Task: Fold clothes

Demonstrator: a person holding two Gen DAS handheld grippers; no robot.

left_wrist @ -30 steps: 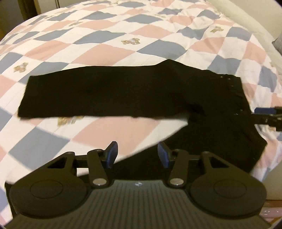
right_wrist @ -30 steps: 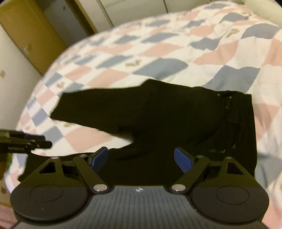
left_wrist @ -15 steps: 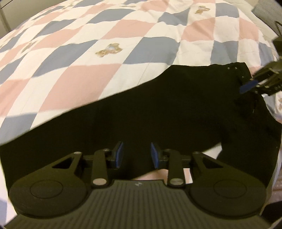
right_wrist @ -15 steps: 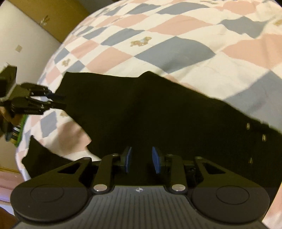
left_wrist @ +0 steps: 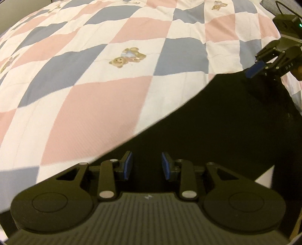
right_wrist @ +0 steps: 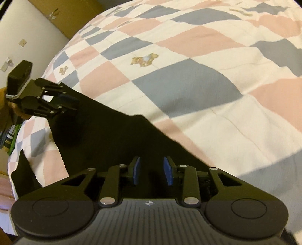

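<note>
There is one black garment (left_wrist: 217,132), one quilt and two claws, each with two blue-padded fingers. The garment looks like a pair of trousers, though so dark that its seams hardly show.

The quilt (left_wrist: 90,98) covers a bed and is checked in pink, grey-blue and white diamonds, with small teddy bears printed on some white patches. One bear (left_wrist: 127,57) lies well ahead of the left gripper (left_wrist: 145,165), and a bear (right_wrist: 144,59) also sits well ahead of the right gripper (right_wrist: 152,170). In the right wrist view, a cream wall (right_wrist: 28,37) stands off to the claw's left, beyond the bed edge, with a brown cupboard (right_wrist: 62,13) further along it.

The left gripper's fingers stand partly apart, a moderate gap between the pads, and black cloth fills that gap and spreads ahead and to the right. Whether the pads actually pinch the cloth cannot be told from its own camera. Seen from the right wrist view, the same claw (right_wrist: 70,102) sits at the garment's far left edge, its tips touching the cloth.

The right gripper's fingers are likewise narrowly parted with black cloth between and beneath them; grip uncertain. From the left wrist view this claw (left_wrist: 253,70) meets the garment's far right corner, one blue pad against the fabric
</note>
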